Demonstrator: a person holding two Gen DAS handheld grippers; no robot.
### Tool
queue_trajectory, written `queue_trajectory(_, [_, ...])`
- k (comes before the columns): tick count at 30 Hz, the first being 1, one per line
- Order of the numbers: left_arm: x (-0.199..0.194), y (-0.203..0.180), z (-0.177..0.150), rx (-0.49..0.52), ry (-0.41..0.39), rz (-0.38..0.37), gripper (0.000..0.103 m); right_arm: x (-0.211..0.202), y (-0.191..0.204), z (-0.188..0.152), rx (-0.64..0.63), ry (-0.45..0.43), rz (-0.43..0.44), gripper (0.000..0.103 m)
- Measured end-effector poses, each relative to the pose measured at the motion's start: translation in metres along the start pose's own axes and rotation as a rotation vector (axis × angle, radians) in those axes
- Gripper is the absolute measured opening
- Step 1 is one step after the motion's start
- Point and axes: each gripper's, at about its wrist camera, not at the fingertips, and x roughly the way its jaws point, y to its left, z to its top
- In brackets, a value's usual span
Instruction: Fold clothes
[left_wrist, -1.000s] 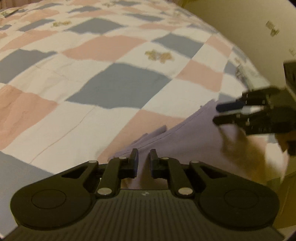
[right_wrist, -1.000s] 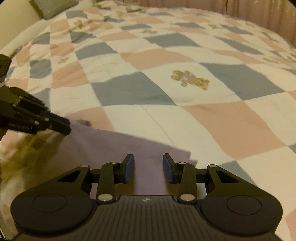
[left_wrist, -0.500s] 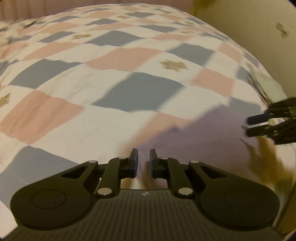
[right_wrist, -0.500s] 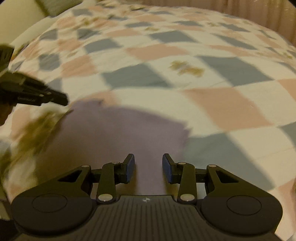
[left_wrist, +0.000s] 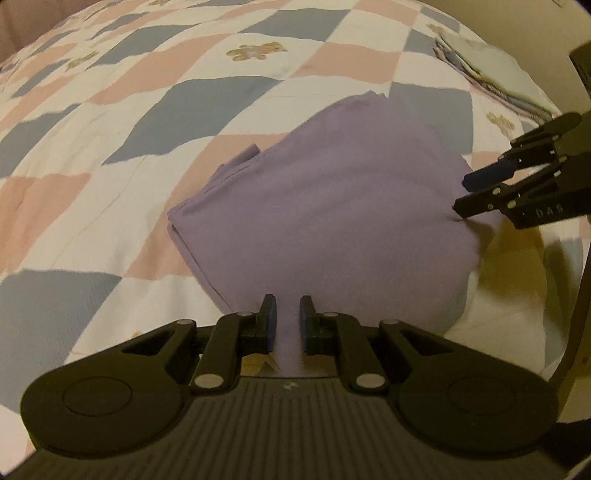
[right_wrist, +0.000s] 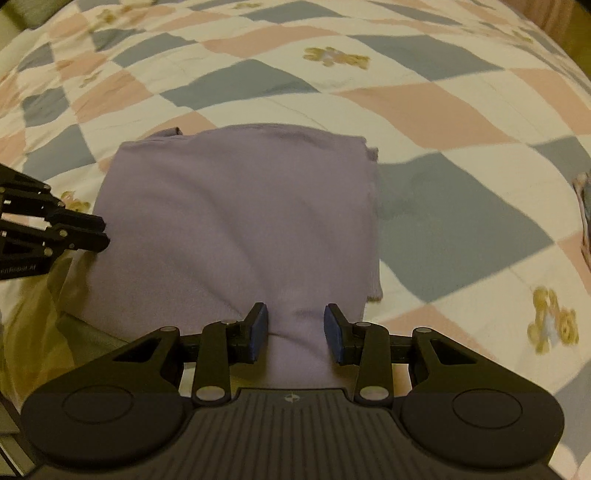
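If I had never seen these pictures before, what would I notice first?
Most likely the purple folded cloth, lying in the middle on a checked quilt with little teddy bears on it. Next, the two black grippers at its near edge: the left gripper and the right gripper each have purple fabric bunched between their fingers.

Both wrist views look closely (forward) over one lilac garment.

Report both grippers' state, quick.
Left gripper: shut on the near edge of the purple cloth.
Right gripper: purple cloth between its fingers, jaws wider apart; firm grip cannot be told.
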Motion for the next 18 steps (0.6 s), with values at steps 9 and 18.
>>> queue_trajectory(9, [-0.002,0.000,-0.006,0.024,-0.015,-0.008,0.010,-0.004,0.009,-0.004,0.002,0.019,-0.049,0.039])
queue_trajectory(18, [-0.009,-0.005,-0.026,0.113,0.012,0.006,0.012,-0.014,0.006,-0.032,0.055,0.041,-0.068,0.039])
